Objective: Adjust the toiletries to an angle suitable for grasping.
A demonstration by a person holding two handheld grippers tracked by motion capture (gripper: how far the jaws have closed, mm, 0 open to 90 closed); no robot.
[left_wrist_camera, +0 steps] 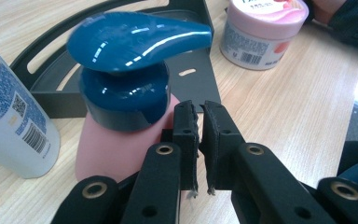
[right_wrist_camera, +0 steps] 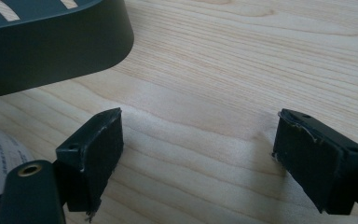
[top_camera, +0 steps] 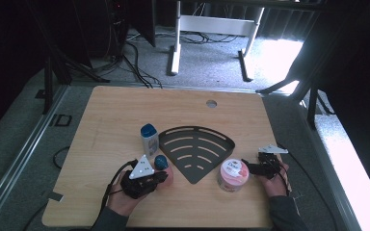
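Observation:
A pink pump bottle (left_wrist_camera: 107, 149) with a dark blue pump head stands on the wooden table, just left of my left gripper (left_wrist_camera: 199, 109). The jaws are shut almost pad to pad with nothing between them, and the left jaw lies close beside the bottle's pink body. In the high view the left gripper (top_camera: 163, 176) sits at the near left, with the pump bottle (top_camera: 162, 163) at its tip. My right gripper (right_wrist_camera: 198, 135) is open over bare wood, with nothing between its pads. In the high view the right gripper (top_camera: 246, 167) is just right of a pink jar (top_camera: 232, 174).
A black slotted corner rack (top_camera: 195, 151) lies at the table's middle, its rim (right_wrist_camera: 51, 51) close ahead of the right gripper. A white bottle with a blue cap (top_camera: 149, 139) stands left of the rack. The pink jar (left_wrist_camera: 261, 32) stands beyond the rack (left_wrist_camera: 196, 79).

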